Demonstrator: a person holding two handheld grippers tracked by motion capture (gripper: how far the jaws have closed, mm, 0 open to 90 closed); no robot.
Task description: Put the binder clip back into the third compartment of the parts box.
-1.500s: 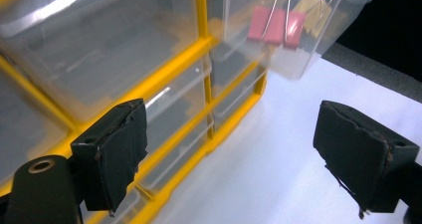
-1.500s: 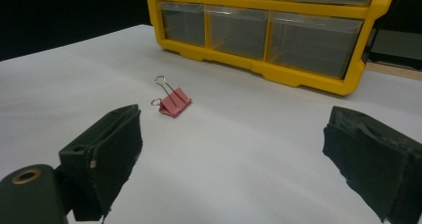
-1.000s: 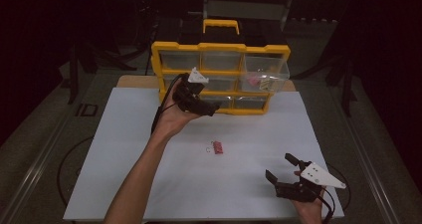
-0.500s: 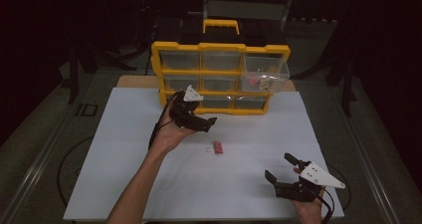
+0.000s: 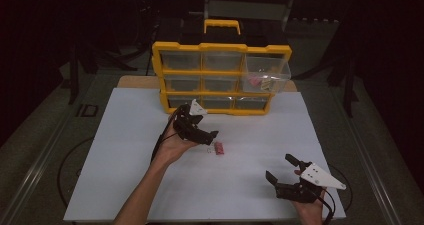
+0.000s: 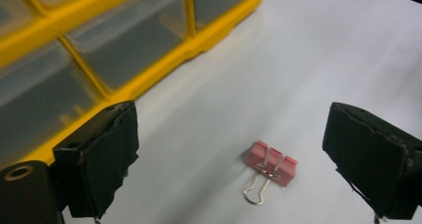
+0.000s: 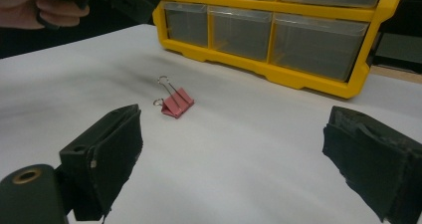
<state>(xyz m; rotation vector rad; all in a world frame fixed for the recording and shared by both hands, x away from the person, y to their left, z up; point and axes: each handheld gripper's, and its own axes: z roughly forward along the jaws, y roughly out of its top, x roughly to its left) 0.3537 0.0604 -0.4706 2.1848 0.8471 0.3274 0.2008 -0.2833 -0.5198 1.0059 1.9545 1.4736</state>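
Your left hand-held gripper point(image 5: 204, 135), jaws apart, hovers just beside the pink binder clip point(image 5: 218, 148) at its 4 o'clock. Bare white surface point(image 5: 125, 160) surrounds the clip. Your right hand-held gripper point(image 5: 284, 167), also apart, rests near the surface's 5 o'clock edge.

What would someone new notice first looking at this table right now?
Probably the yellow drawer organizer at the far edge of the white table, with its top right drawer pulled out and holding small items. Next, the pink binder clip lying alone on the white surface, with the left gripper open just above it. The right gripper sits open near the front right corner.
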